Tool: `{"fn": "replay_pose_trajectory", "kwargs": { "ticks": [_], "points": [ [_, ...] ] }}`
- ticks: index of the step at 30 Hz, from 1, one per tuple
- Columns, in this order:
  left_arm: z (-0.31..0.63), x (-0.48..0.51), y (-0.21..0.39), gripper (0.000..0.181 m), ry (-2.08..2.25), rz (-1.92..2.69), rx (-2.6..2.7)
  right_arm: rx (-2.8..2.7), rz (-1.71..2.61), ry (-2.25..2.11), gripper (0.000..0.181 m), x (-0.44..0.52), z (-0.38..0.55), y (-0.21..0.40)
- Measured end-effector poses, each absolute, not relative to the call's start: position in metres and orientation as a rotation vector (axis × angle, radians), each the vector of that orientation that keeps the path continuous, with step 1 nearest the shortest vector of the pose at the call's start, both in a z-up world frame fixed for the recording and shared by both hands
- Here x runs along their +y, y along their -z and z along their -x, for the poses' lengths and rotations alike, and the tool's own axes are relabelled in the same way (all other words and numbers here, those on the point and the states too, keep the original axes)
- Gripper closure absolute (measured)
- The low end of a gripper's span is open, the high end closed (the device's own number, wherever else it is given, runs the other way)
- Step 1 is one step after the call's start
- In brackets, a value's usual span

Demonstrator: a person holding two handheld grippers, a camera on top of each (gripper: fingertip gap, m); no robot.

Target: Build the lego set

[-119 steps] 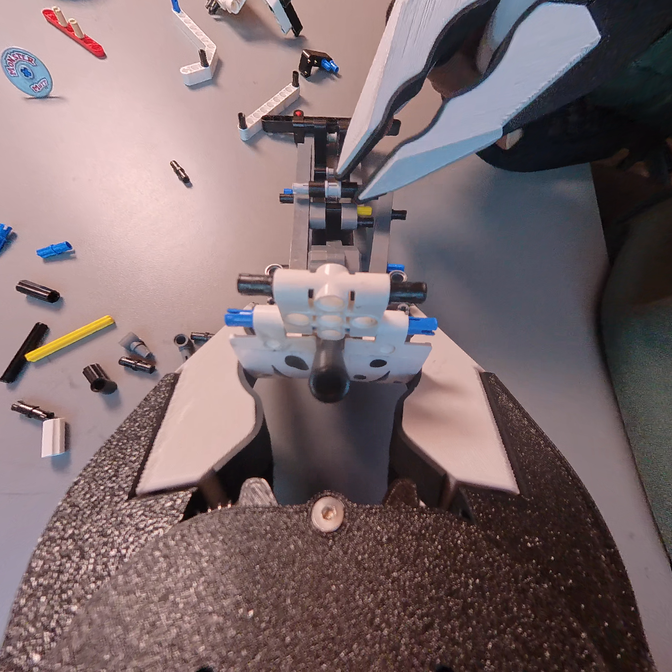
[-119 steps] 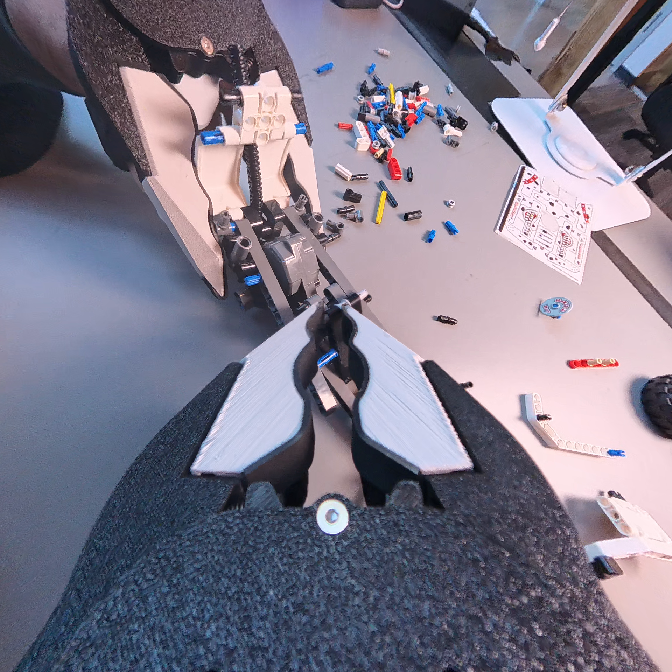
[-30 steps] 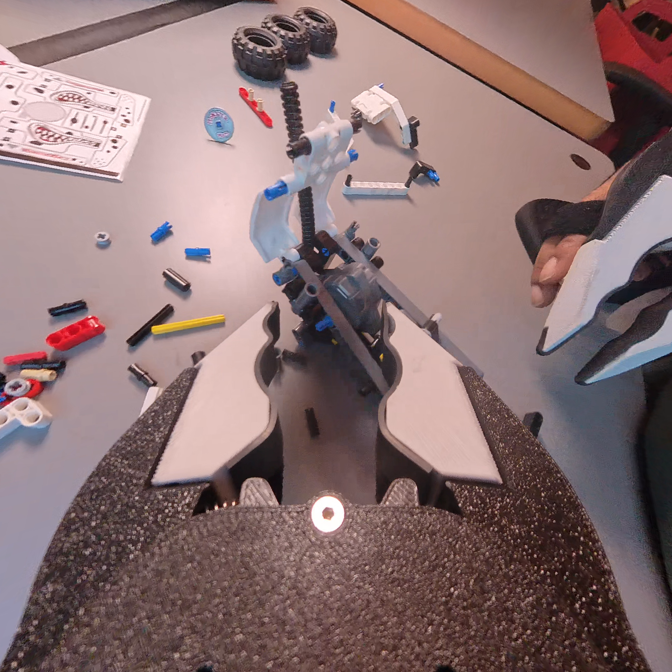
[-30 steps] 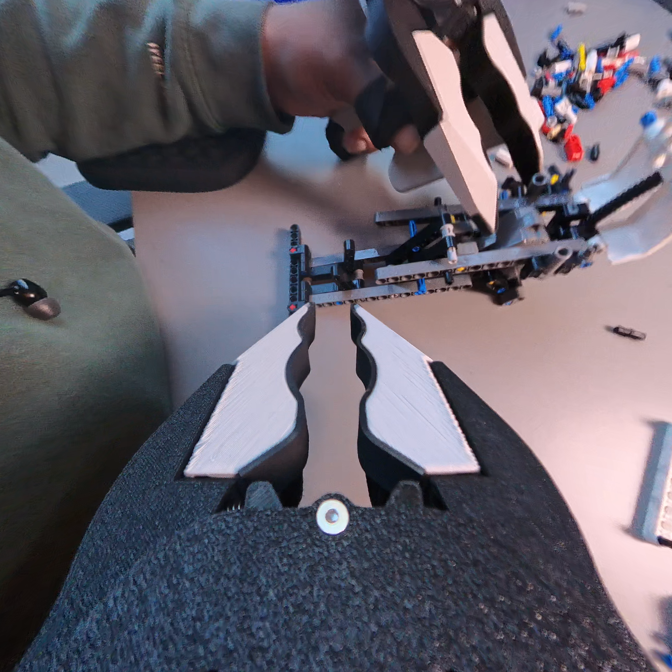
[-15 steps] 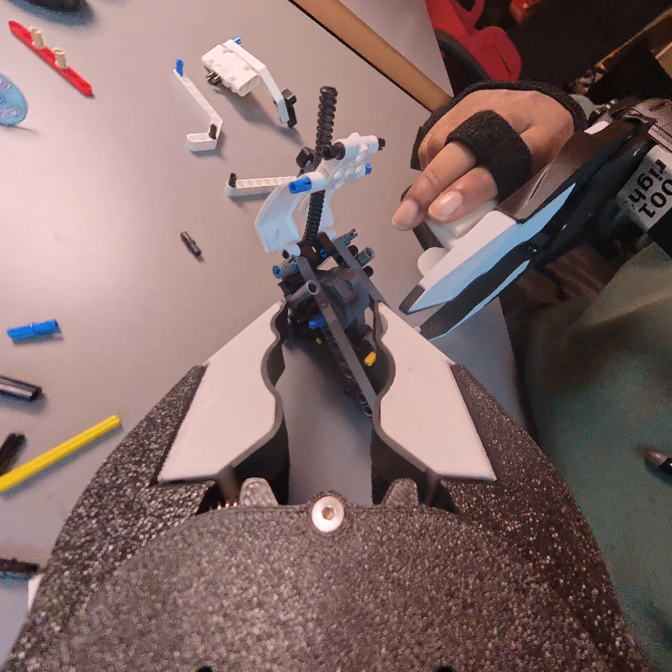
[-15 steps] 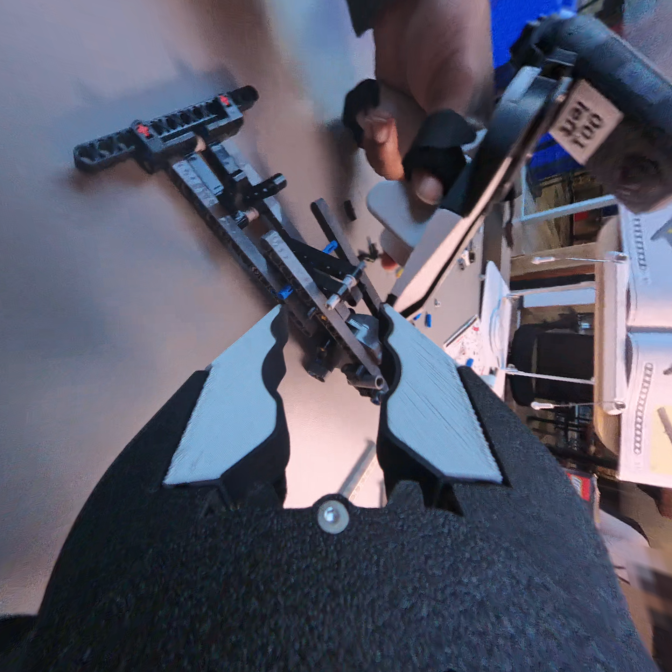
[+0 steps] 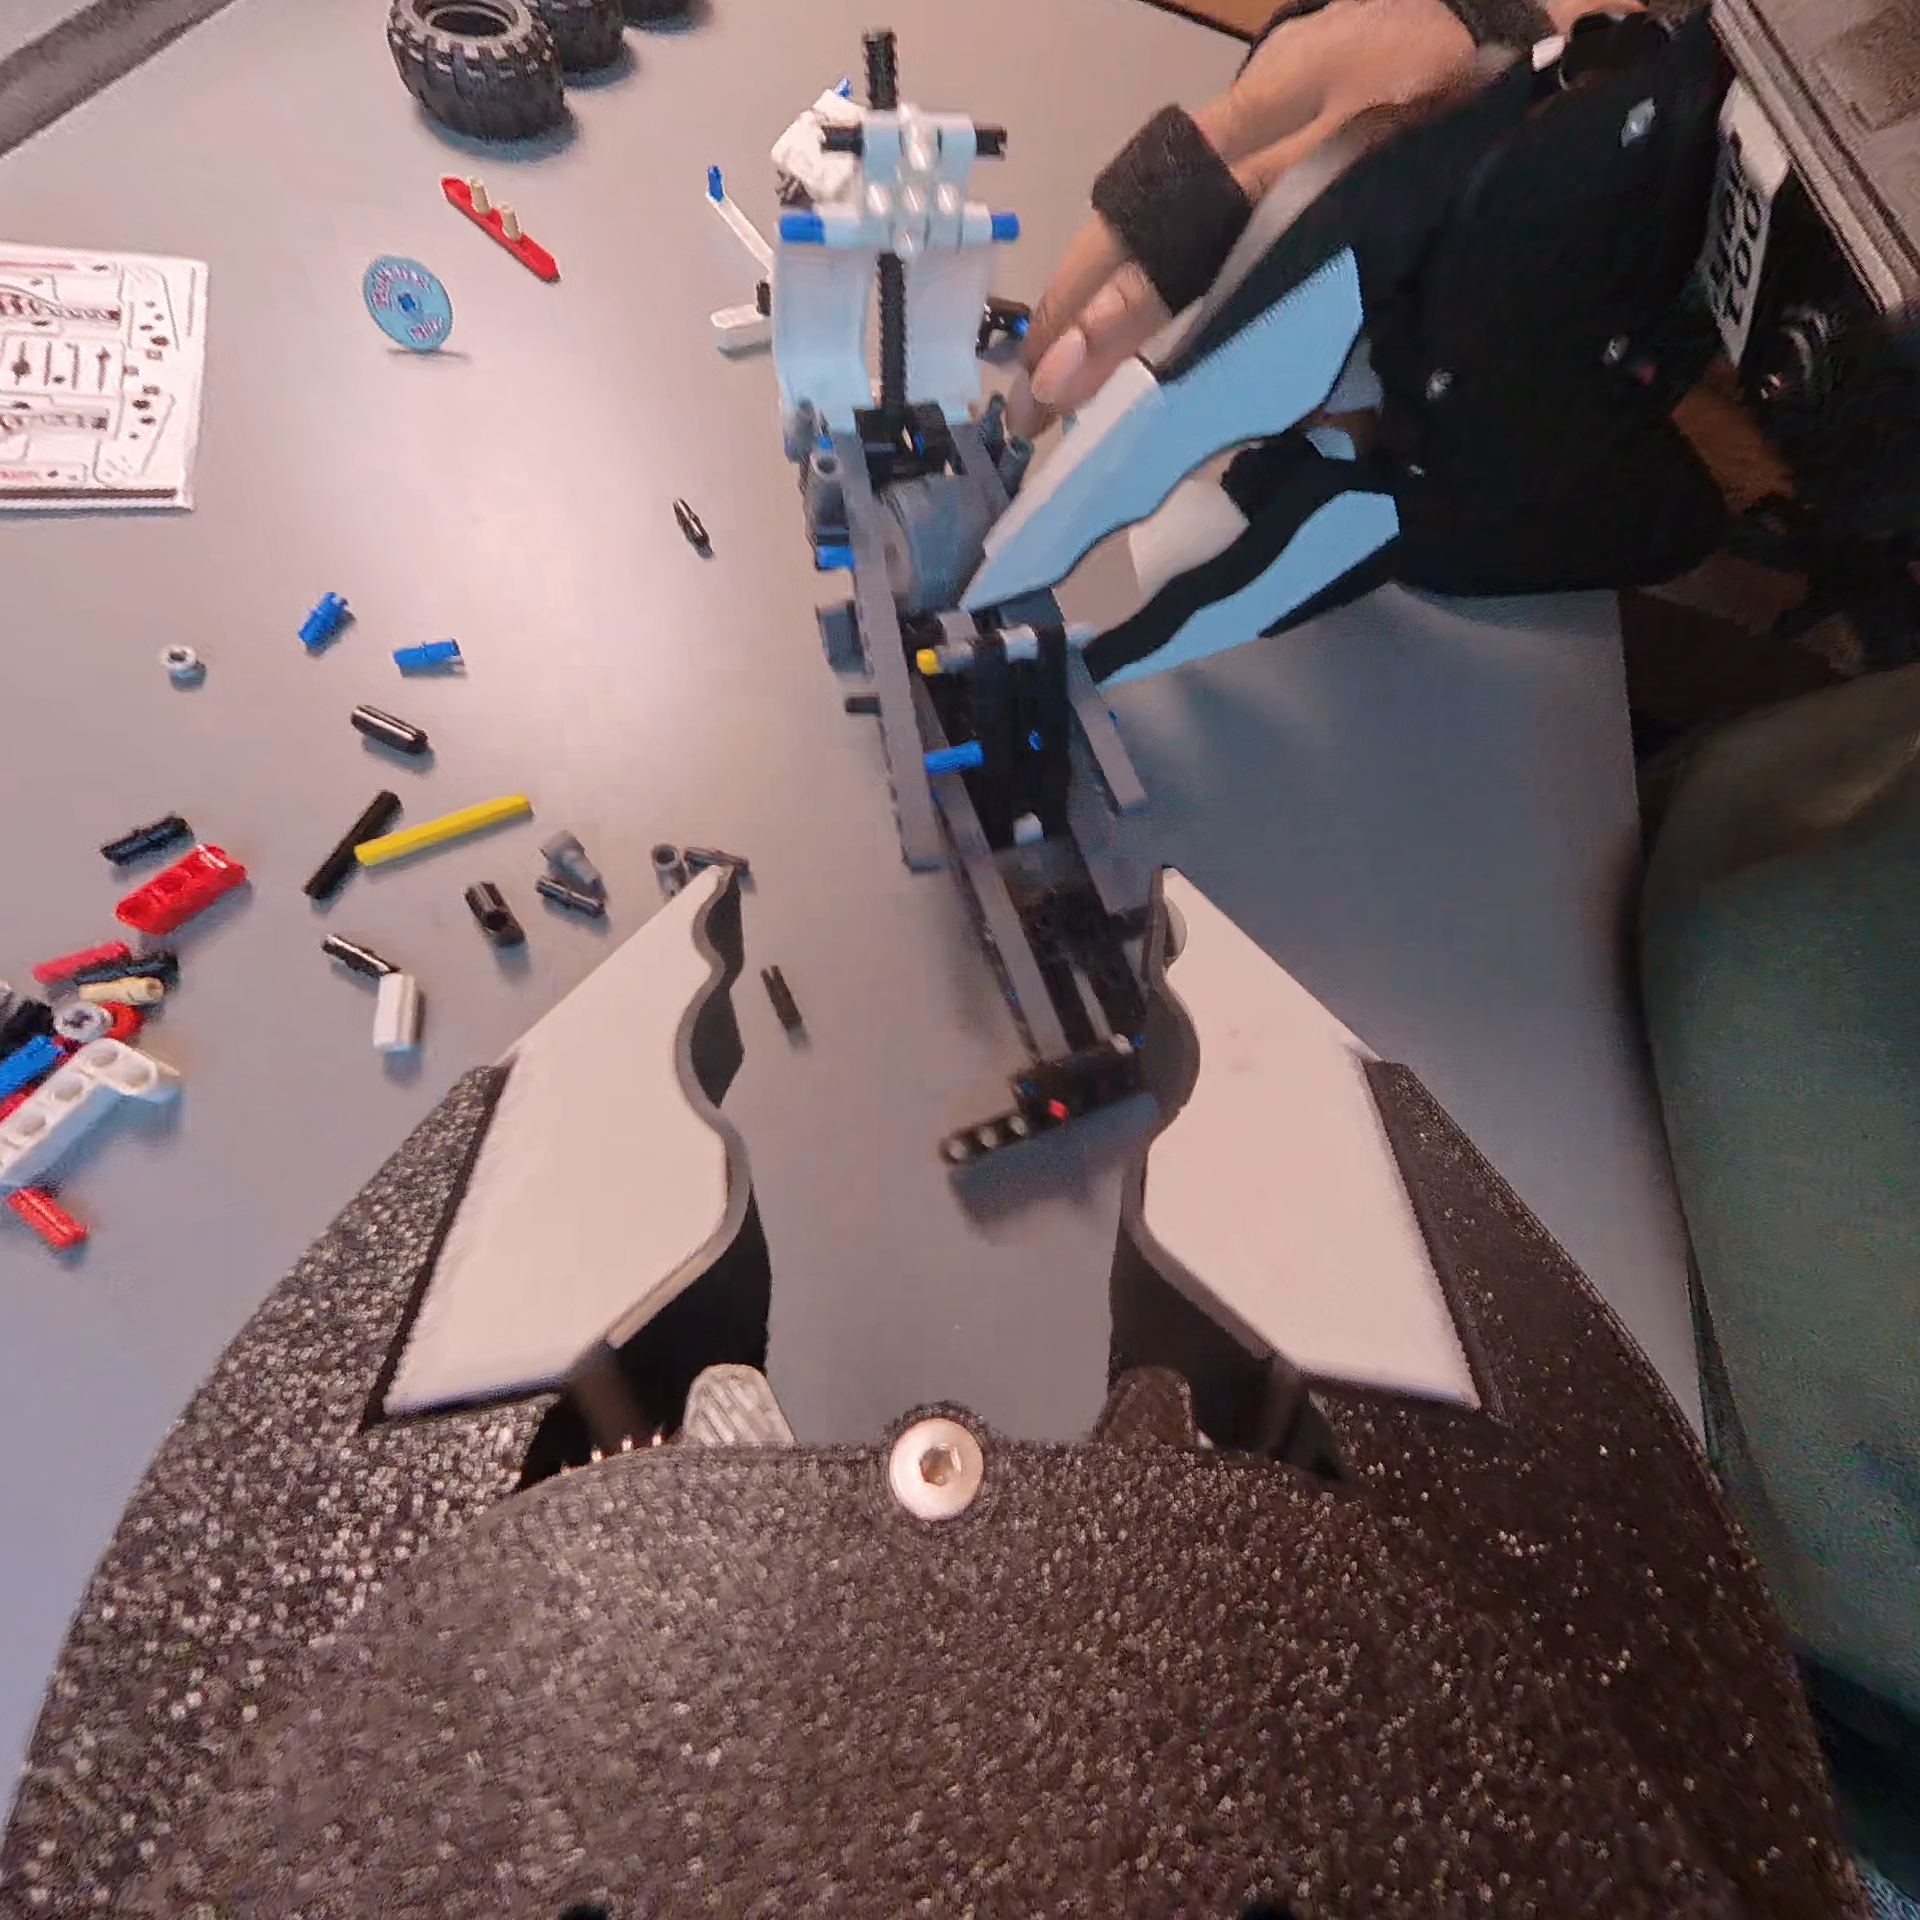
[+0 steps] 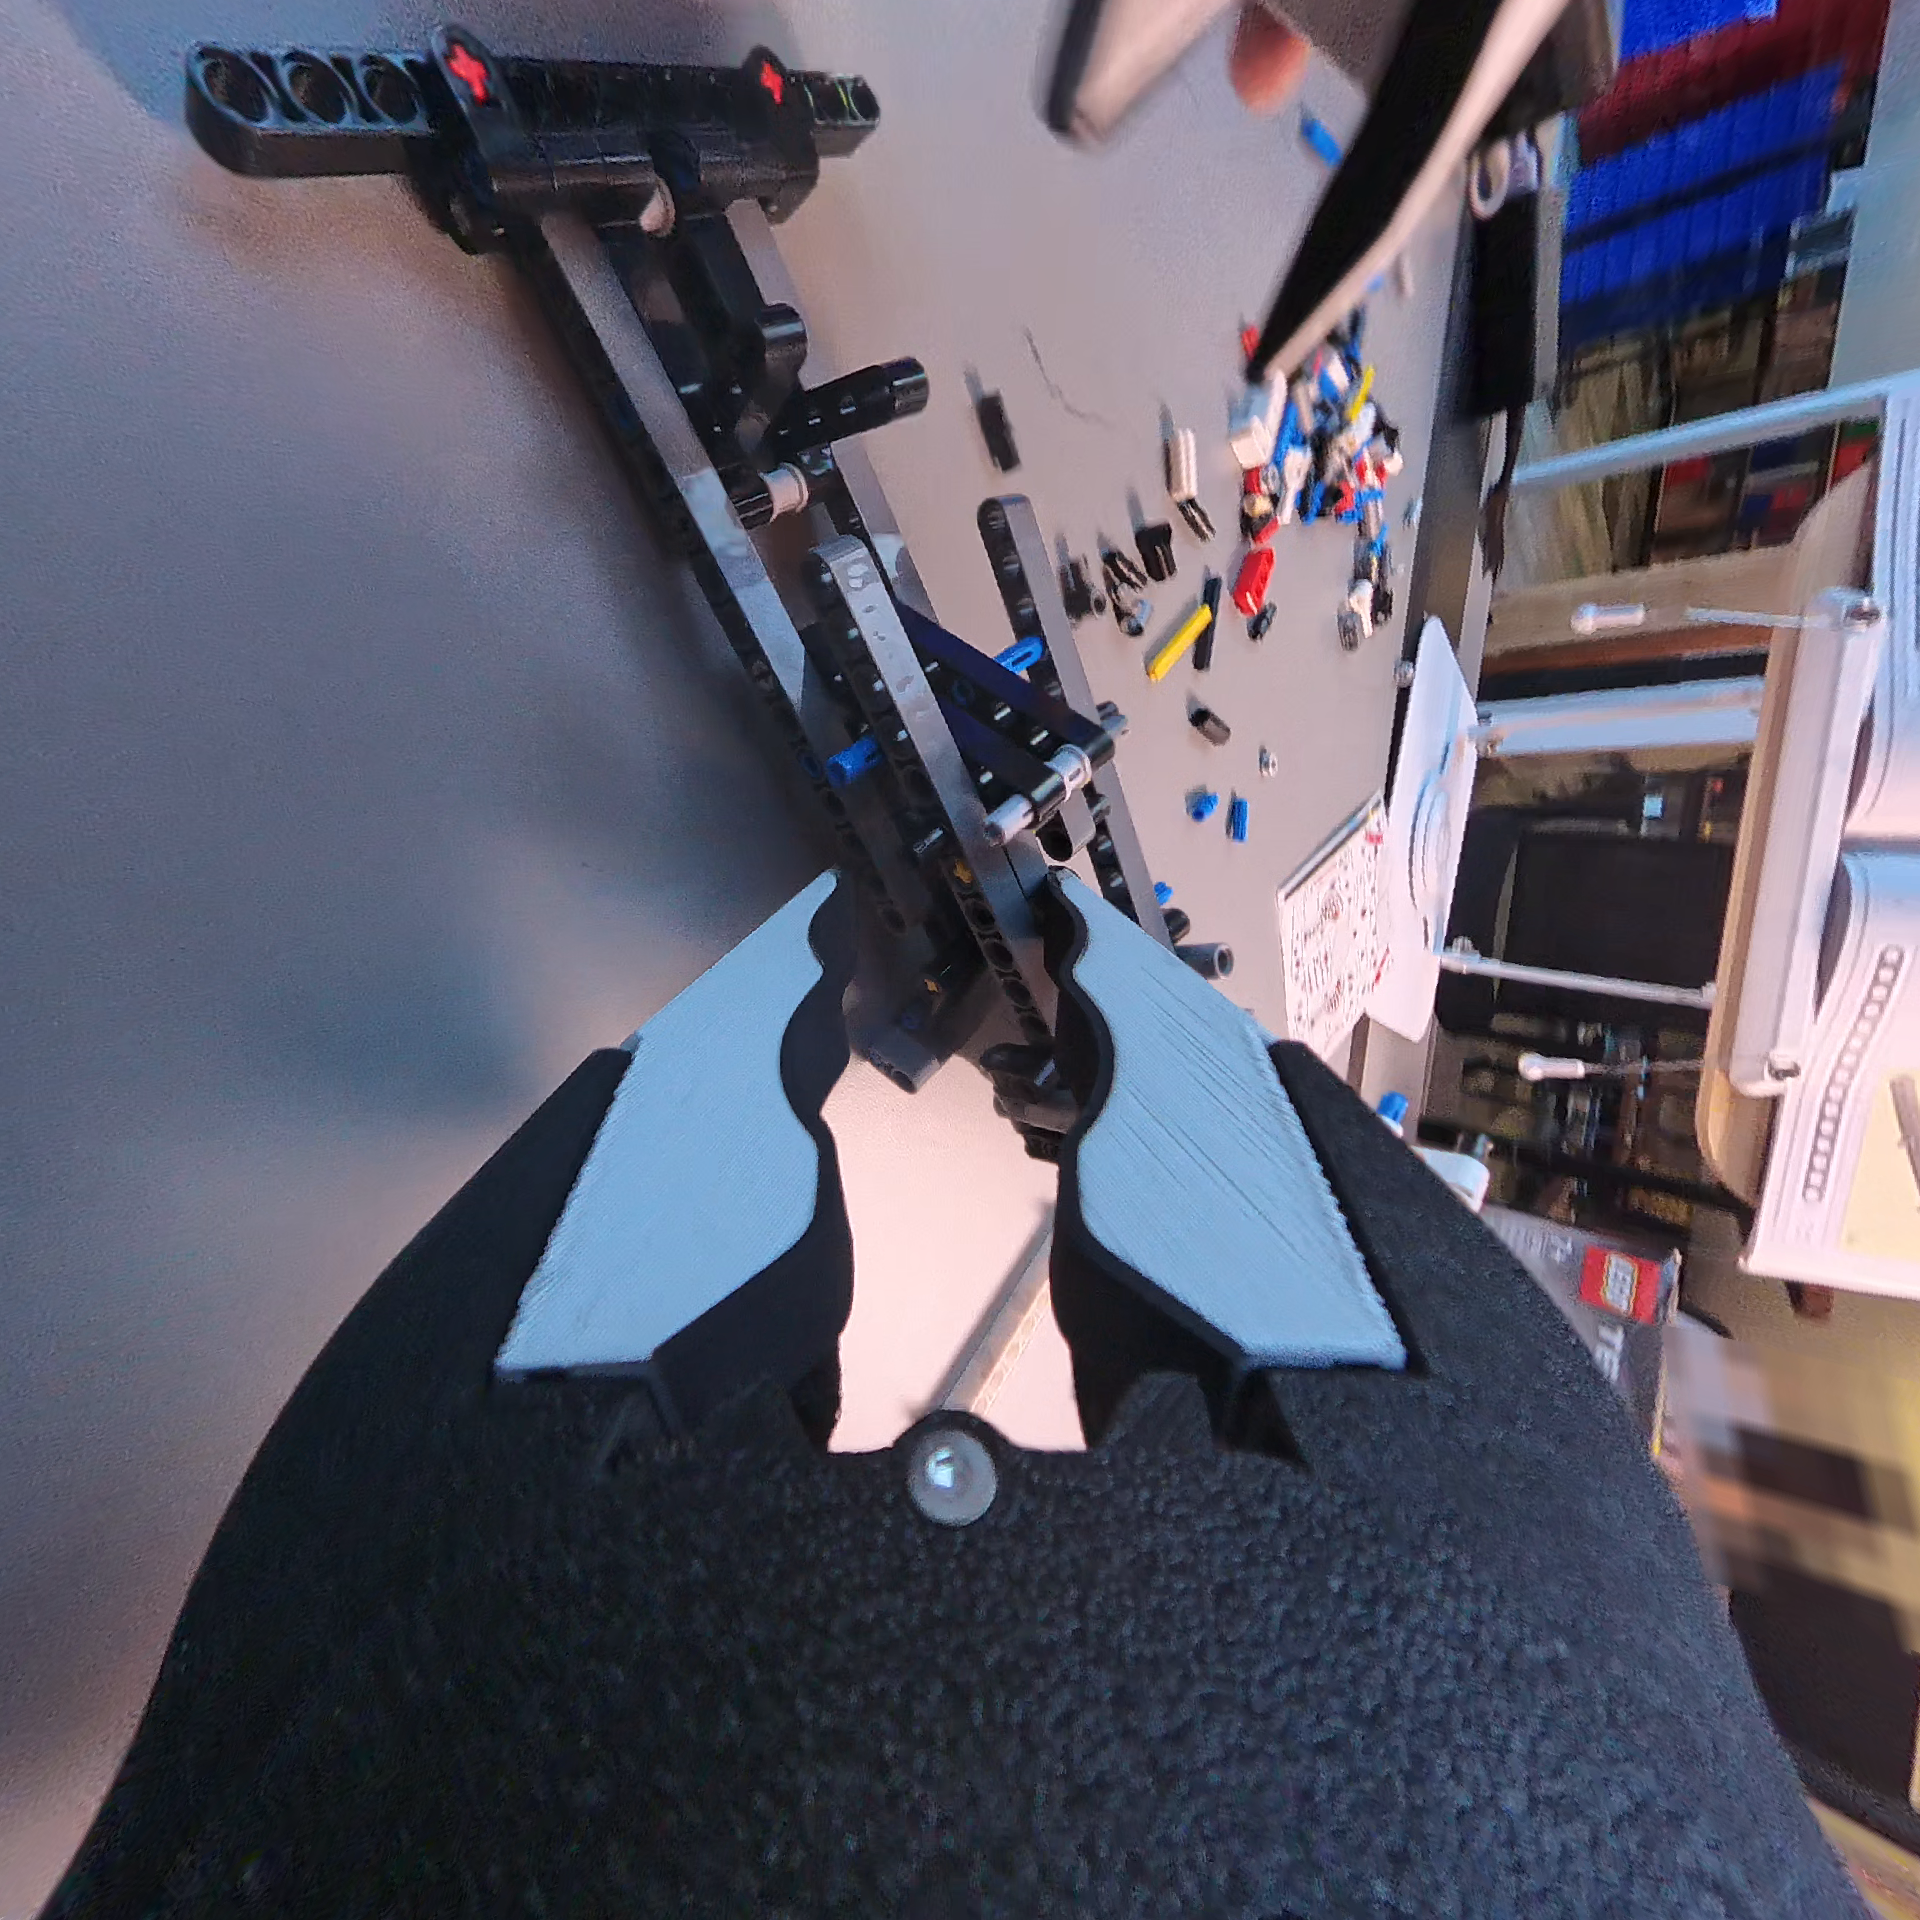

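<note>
The left tongs (image 7: 940, 883) stand wide open and hold nothing; the near end of the lego chassis (image 7: 977, 748) lies between their tips, its black cross beam just inside the right tip. From there the long grey and black frame runs away across the grey worktop (image 7: 582, 436), ending in an upright white panel piece (image 7: 883, 270) with a black ribbed rod. The right tongs (image 8: 948, 894) reach in from the far right of the left pair and are closed partway onto the middle of the chassis (image 8: 914, 790), one tip on each side of the frame; the contact looks firm, though motion blur makes it hard to be sure. Left of the left tongs lie scattered loose pieces (image 7: 436, 831), among them a yellow axle (image 7: 442, 829). Farther ahead on that side are a sticker sheet (image 7: 94, 374), a round blue disc (image 7: 407, 301) and black tyres (image 7: 483, 57).
</note>
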State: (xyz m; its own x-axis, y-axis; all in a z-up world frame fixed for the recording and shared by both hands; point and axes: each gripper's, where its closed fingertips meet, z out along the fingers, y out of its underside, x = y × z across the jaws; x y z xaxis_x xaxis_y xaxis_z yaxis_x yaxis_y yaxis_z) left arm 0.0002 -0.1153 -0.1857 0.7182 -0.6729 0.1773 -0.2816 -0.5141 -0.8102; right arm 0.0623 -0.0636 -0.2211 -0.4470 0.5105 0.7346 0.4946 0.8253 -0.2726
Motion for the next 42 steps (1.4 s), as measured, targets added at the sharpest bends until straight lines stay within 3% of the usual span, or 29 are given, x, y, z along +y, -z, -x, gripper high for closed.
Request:
{"fn": "replay_pose_trajectory", "kwargs": {
  "ticks": [8,14,17,19,22,27,32,38,42],
  "points": [
    [-0.024,-0.114,0.235,0.092,0.49,2.245,0.828,-2.001,0.917,0.069,0.145,-0.054,-0.059,0.221],
    [-0.022,-0.107,0.248,0.119,0.375,2.274,0.909,-2.027,0.881,-0.003,0.148,-0.062,-0.066,0.217],
    [-0.014,-0.105,0.247,0.119,0.35,2.272,0.917,-2.03,0.842,-0.026,0.173,-0.064,-0.067,0.203],
    [-0.008,-0.101,0.245,0.125,0.291,2.246,0.948,-2.03,0.849,-0.044,0.175,-0.067,-0.065,0.196],
    [-0.004,-0.099,0.244,0.117,0.251,2.23,0.979,-2.072,0.804,0.001,0.165,-0.071,-0.06,0.198],
    [-0.014,-0.094,0.248,0.099,0.329,2.279,0.925,-2.046,0.675,0.158,0.167,-0.064,-0.05,0.207],
    [-0.016,-0.085,0.247,0.105,0.289,2.261,0.966,-1.995,0.682,0.167,0.167,-0.056,-0.047,0.207],
    [-0.02,-0.071,0.241,0.137,0.338,2.254,0.897,-1.946,0.59,0.195,0.171,-0.054,-0.041,0.206],
    [-0.019,-0.069,0.242,0.138,0.299,2.22,0.92,-1.909,0.557,0.179,0.172,-0.055,-0.041,0.206]
  ]
}}
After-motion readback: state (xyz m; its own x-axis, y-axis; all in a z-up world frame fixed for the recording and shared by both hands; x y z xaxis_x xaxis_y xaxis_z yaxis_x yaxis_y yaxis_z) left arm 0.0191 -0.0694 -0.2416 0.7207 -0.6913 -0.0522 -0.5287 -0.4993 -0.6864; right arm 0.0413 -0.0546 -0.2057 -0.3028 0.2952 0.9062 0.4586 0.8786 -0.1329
